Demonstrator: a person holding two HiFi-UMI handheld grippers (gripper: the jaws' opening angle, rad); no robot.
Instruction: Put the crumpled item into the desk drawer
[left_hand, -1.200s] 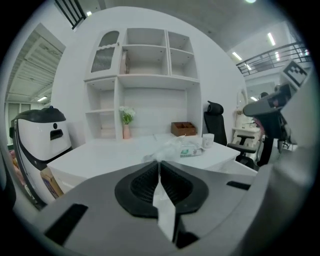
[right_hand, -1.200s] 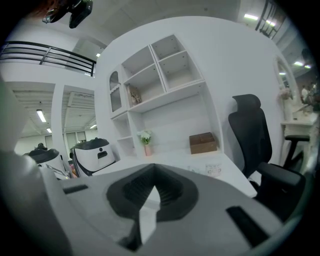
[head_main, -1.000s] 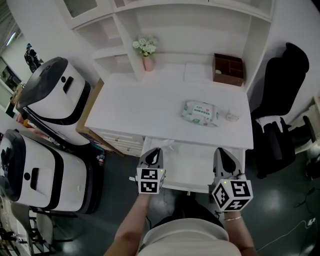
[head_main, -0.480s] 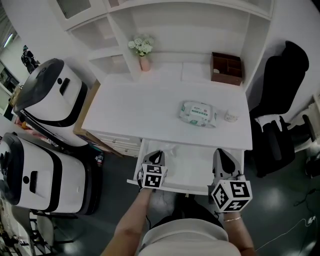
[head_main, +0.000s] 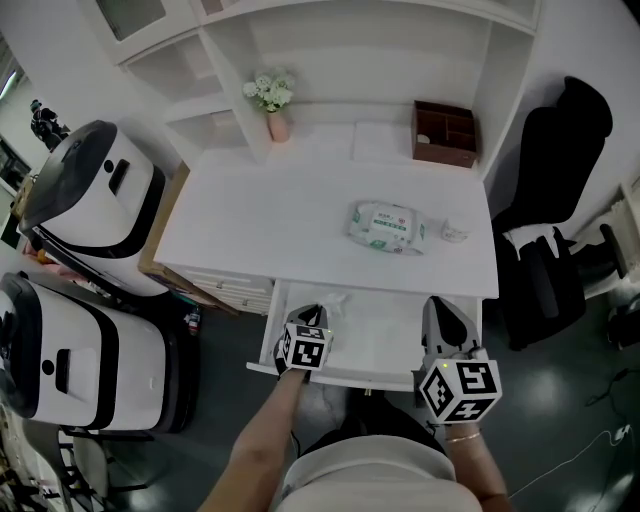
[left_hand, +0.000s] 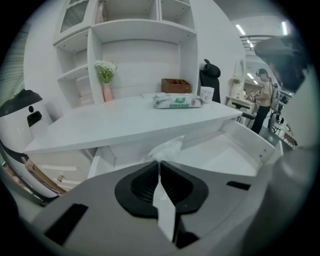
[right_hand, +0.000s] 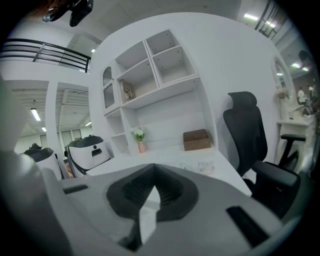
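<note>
The crumpled white tissue (head_main: 331, 300) (left_hand: 168, 148) sticks out just past the tips of my left gripper (head_main: 313, 314) (left_hand: 160, 163). That gripper's jaws are shut on the tissue's near end. It hangs over the back left part of the open white desk drawer (head_main: 390, 322) (left_hand: 235, 155). My right gripper (head_main: 441, 318) (right_hand: 152, 186) is over the drawer's right side, shut, with nothing in it.
On the white desk (head_main: 290, 215) lie a pack of wipes (head_main: 387, 226) and a small white cup (head_main: 455, 232); a brown box (head_main: 445, 132) and a flower vase (head_main: 271, 100) stand at the back. Black chair (head_main: 550, 250) at right, white machines (head_main: 90, 200) at left.
My left gripper has moved forward, further in over the drawer, still shut on the tissue. The right gripper has stayed about where it was.
</note>
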